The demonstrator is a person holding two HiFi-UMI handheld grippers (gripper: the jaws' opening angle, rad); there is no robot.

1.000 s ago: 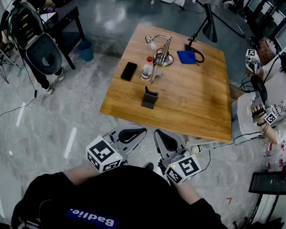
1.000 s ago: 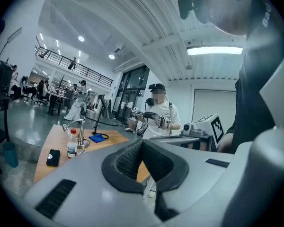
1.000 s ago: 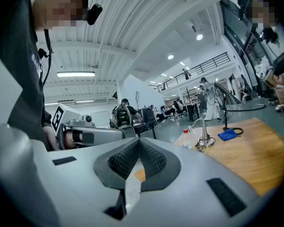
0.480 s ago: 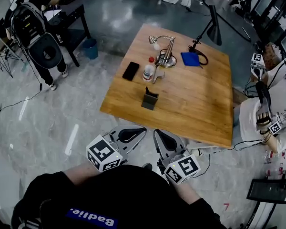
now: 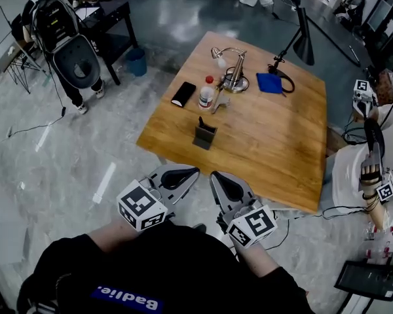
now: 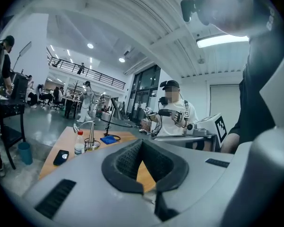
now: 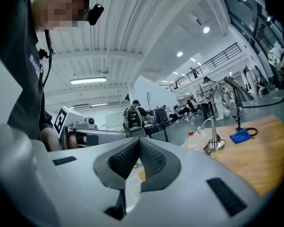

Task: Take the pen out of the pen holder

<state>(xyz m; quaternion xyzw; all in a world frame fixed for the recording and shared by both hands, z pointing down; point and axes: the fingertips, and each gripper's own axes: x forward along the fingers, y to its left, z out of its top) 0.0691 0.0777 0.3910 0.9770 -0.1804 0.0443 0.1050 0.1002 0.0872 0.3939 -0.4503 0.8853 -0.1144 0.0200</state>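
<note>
Head view: pen (image 5: 201, 123) standing in pen holder (image 5: 205, 139); left claw (image 5: 183, 174), right claw (image 5: 221, 183) together, empty.

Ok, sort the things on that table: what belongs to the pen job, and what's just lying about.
For the job:
- pen
- pen holder that it stands in

Just lying about:
- black phone
- white bottle
- silver gooseneck lamp
- blue cloth
- black desk lamp

Head view steeply down, 2 gripper views level, table (image 5: 275, 142) shared
</note>
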